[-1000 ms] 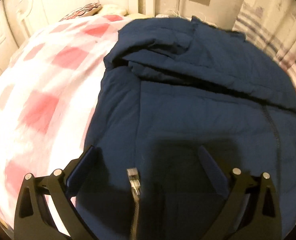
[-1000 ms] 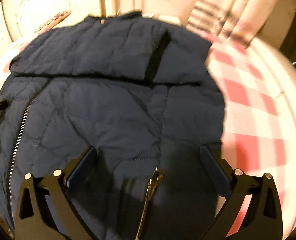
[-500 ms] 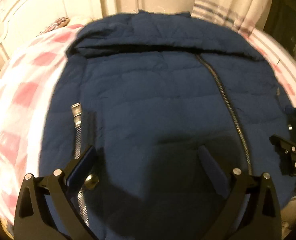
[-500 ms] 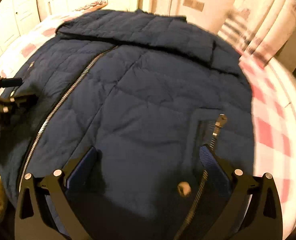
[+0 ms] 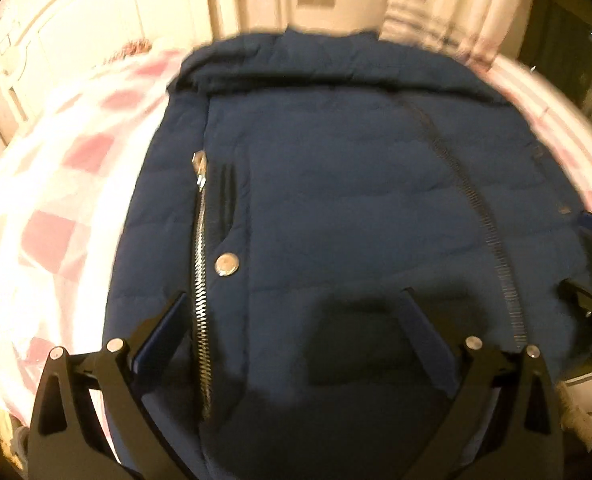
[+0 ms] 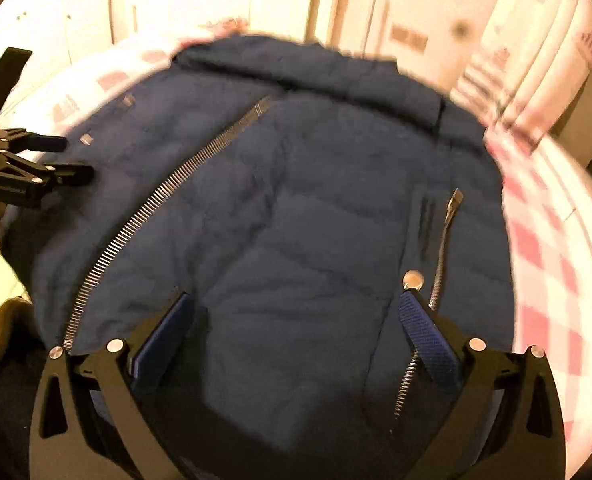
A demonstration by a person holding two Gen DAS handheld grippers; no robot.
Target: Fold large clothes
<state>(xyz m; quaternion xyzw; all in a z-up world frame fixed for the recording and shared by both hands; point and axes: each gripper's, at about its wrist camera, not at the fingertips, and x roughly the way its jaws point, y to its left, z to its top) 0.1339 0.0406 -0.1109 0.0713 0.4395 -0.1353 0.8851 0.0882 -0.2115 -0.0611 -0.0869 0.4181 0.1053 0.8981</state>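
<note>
1. I have the navy padded jacket (image 5: 356, 200) spread front-up on the bed with the pink-checked cover (image 5: 56, 208). Its collar lies at the far end, near the wardrobe doors, and its hem is close under both cameras.

2. My left gripper (image 5: 292, 320) hovers over the hem with its fingers wide apart and nothing between them. A pocket zip (image 5: 200, 280) and a snap button (image 5: 227, 265) lie just inside its left finger.

3. My right gripper (image 6: 296, 320) hangs over the other half of the hem, likewise spread and empty. The main zipper (image 6: 156, 216) runs diagonally away to its left, and the left gripper shows at that edge of the right wrist view.

4. I judge that I am between steps: the sleeves appear tucked across near the collar, though blur keeps me from being sure, and the body is not yet folded.

5. The next move, as I see it, calls for lowering both grippers to the hem, one to each corner, closing on the padded fabric, and carrying it up toward the collar. The padding is thick, so I want a deep bite on each side and level hands.
</note>
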